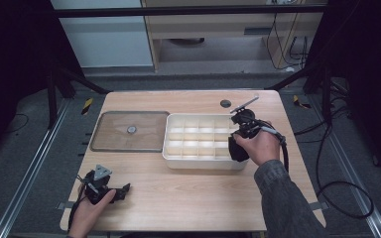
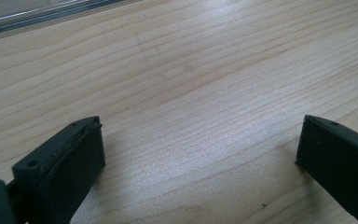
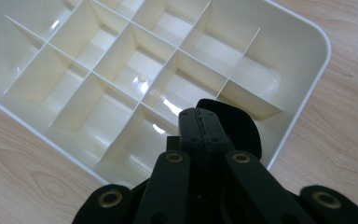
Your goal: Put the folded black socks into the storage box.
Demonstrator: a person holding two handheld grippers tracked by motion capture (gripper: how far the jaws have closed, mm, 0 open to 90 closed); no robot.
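**Two ways I could spoil things at the tray's corner**

My right claw (image 3: 198, 114) has its jaws pressed flat together, with no gap between the pads. It hangs over the divided tray (image 3: 324, 51), whose corner cell lies directly below my tips. The rest of the grid spreads ahead and to one side. Just past my tips sits a dark rounded shape (image 3: 240, 128). I cannot tell whether it is a thing pinched between the pads or only part of my own gear.

The first risk, as I judge it, is the thin dividers. They stand close under my tips, so coming down a little off line would set my closed jaws on a wall instead of in a cell. The tray is light, and I think it could skid across the table (image 1: 178, 198) or tip on its rim.

The second risk concerns that dark shape. If I am pinching it, opening too early or off centre could leave it straddling a divider or drop it outside the rim beside me.

My left claw (image 2: 200, 140) rests on bare wood with its jaws wide apart and nothing between them. It is well away from the tray, so it cannot steady it. The clear lid (image 1: 129, 131) lies beyond the tray's far end and is out of the way.
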